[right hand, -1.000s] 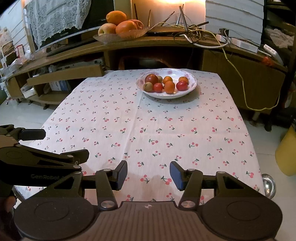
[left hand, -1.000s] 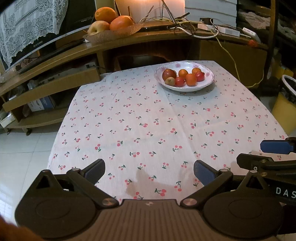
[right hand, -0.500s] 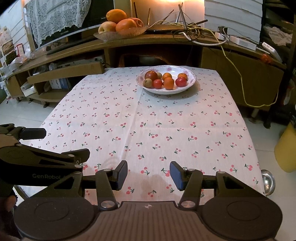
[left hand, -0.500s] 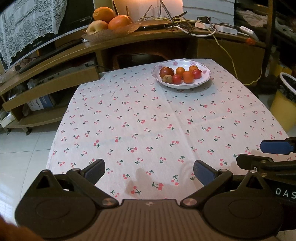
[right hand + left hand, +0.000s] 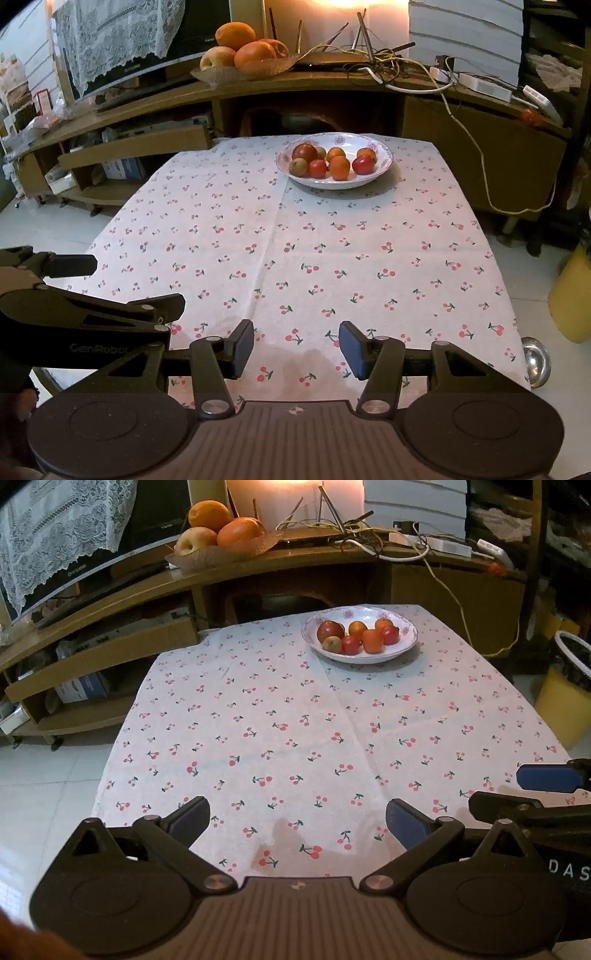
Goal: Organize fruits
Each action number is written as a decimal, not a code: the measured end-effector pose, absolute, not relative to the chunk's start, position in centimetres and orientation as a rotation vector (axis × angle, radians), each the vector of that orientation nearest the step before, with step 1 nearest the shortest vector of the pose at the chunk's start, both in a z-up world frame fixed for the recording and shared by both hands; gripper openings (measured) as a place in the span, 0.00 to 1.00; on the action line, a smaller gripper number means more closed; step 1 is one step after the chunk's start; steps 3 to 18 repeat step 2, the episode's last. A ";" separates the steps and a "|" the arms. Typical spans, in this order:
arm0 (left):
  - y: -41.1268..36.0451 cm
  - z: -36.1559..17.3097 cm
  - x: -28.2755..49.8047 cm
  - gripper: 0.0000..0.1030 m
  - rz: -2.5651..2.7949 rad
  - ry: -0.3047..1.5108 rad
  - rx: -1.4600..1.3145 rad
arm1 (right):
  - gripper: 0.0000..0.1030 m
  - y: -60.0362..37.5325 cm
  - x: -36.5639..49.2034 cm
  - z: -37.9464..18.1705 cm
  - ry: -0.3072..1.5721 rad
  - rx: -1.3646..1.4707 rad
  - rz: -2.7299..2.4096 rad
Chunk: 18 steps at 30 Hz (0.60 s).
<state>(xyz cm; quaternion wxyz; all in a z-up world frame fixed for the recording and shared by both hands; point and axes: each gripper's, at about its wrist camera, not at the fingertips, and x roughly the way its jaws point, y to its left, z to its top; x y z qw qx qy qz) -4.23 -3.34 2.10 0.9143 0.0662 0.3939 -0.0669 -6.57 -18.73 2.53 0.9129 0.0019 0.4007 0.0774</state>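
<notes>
A living room with a wooden TV stand (image 5: 258,565) behind, and in front of it a counter (image 5: 295,738) under a cherry-print cloth. The left gripper (image 5: 297,819) hangs over the near edge with its fingers spread wide and nothing between them; the right gripper (image 5: 296,345) sits just beside it, also spread and empty. Outward from the fingers the cloth runs bare all the way to the far end, where a white plate (image 5: 384,162) holds the small fruits (image 5: 332,162), red, orange and one greenish, all gathered inside its rim. Larger oranges and an apple sit in a dish (image 5: 218,552) on the stand beyond.

With every small fruit already on the plate, this fits either a sorting about to start or one just finished; the pictures do not settle which, so no move can be named. There is plenty of open room between grippers and plate. The plate sits close to the far edge, and a yellow bin (image 5: 565,698) stands off the right side
</notes>
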 end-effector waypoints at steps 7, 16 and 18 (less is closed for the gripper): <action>-3.4 2.0 -4.3 1.00 -0.139 0.813 0.145 | 0.52 -18.8 -6.5 2.6 0.823 0.012 0.154; -3.4 2.0 -4.3 1.00 -0.139 0.813 0.145 | 0.52 -18.8 -6.5 2.6 0.823 0.012 0.154; -3.4 2.0 -4.3 1.00 -0.139 0.813 0.145 | 0.52 -18.8 -6.5 2.6 0.823 0.012 0.154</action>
